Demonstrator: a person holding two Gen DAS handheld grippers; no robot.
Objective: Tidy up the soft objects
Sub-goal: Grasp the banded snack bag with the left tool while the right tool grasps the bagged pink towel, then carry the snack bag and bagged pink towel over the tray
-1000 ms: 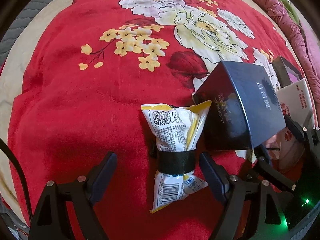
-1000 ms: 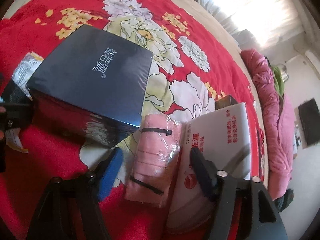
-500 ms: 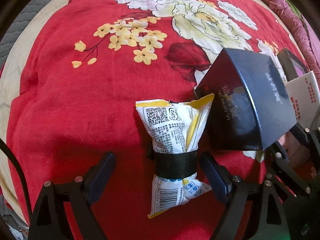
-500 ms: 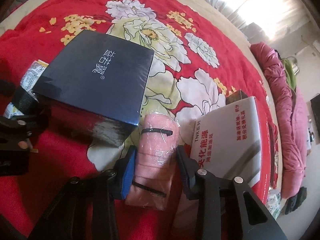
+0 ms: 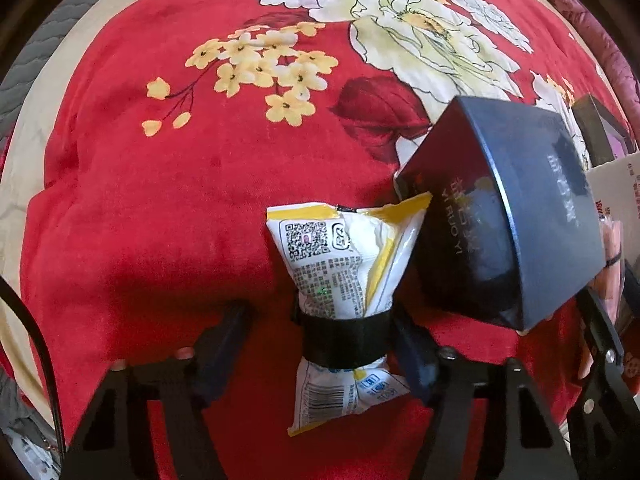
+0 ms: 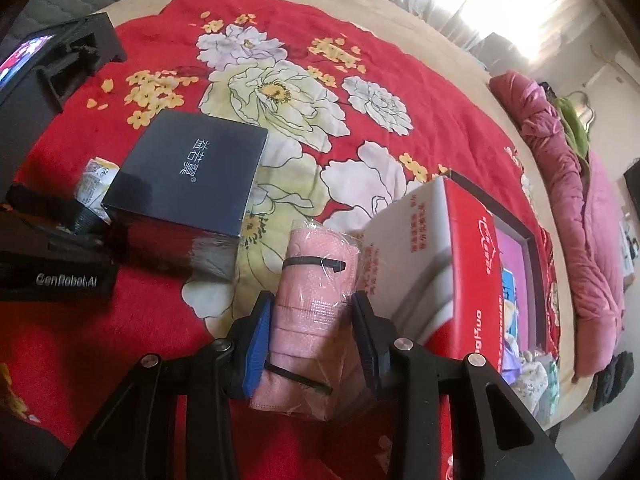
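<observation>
The right gripper (image 6: 312, 336) has its jaws clamped on a plastic-wrapped pink towel roll (image 6: 310, 304), apparently lifted off the red floral blanket (image 6: 400, 60). The left gripper's (image 5: 320, 344) jaws stand open around a black-banded snack packet (image 5: 344, 276) lying beside a dark navy box (image 5: 508, 216).

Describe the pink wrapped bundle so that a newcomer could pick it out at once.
On the red floral blanket, look between the dark blue box and the red-and-white carton. The pink bundle lies there in clear plastic, crossed by two black bands, between the right gripper fingers.
</observation>
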